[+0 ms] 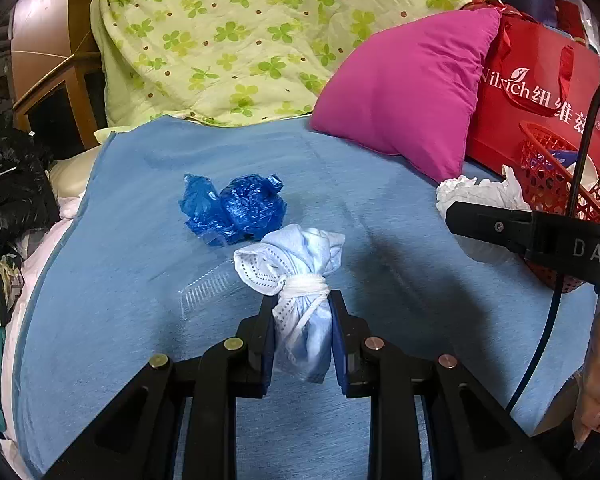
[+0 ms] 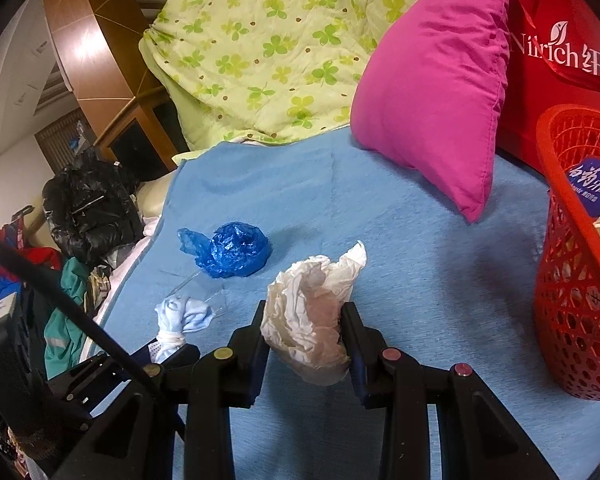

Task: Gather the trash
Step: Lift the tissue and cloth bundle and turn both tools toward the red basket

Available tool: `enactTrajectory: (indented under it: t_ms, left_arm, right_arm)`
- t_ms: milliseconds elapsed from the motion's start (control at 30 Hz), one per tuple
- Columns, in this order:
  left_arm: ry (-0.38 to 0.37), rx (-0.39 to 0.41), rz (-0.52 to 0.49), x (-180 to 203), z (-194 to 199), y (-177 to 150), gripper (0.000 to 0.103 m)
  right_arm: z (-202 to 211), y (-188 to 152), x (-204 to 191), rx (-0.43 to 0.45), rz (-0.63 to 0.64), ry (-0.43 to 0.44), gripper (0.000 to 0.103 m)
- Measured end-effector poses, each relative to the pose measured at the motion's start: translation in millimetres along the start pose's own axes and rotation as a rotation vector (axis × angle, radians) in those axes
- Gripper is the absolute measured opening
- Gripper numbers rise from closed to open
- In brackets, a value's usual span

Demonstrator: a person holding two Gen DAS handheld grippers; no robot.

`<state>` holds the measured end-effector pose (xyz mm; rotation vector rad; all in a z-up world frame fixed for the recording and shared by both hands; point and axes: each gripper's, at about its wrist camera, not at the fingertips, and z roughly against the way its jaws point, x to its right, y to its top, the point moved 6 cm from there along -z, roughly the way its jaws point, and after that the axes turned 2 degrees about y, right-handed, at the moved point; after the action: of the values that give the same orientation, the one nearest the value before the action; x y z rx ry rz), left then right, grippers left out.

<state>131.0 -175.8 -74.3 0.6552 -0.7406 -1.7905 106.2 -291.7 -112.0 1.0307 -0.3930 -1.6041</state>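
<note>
The left claw (image 1: 302, 312) grips a bundled pale-blue face mask (image 1: 300, 280); the right claw (image 2: 306, 320) clamps crumpled white tissue paper (image 2: 312, 312), near the red mesh basket (image 2: 572, 280).

Matt black plastic on the left gripper (image 1: 303, 304), brass-coloured metal pins shining, pinching a soft cloth mask (image 1: 300, 280) bound with white elastic; the right gripper (image 2: 305, 312) squeezes crinkled white paper (image 2: 312, 312). Behind lies a glossy, crumpled blue plastic bag (image 1: 236, 208) on a matt, finely woven blue sheet (image 1: 140, 280). There's a shiny red plastic lattice basket (image 2: 572, 312), a smooth magenta cloth pillow (image 2: 432, 112), a puckered quilt (image 1: 236, 32) and polished wood (image 2: 88, 40).
</note>
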Motion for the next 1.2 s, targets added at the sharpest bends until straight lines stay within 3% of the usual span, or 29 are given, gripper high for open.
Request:
enactTrajectory:
  t_ms: [1200]
  left_arm:
    - [-0.061, 0.045, -0.026, 37.8, 23.4, 15.6, 0.026]
  right_arm:
    - [34.7, 2.4, 23.2, 0.066, -0.026, -0.005, 0.037]
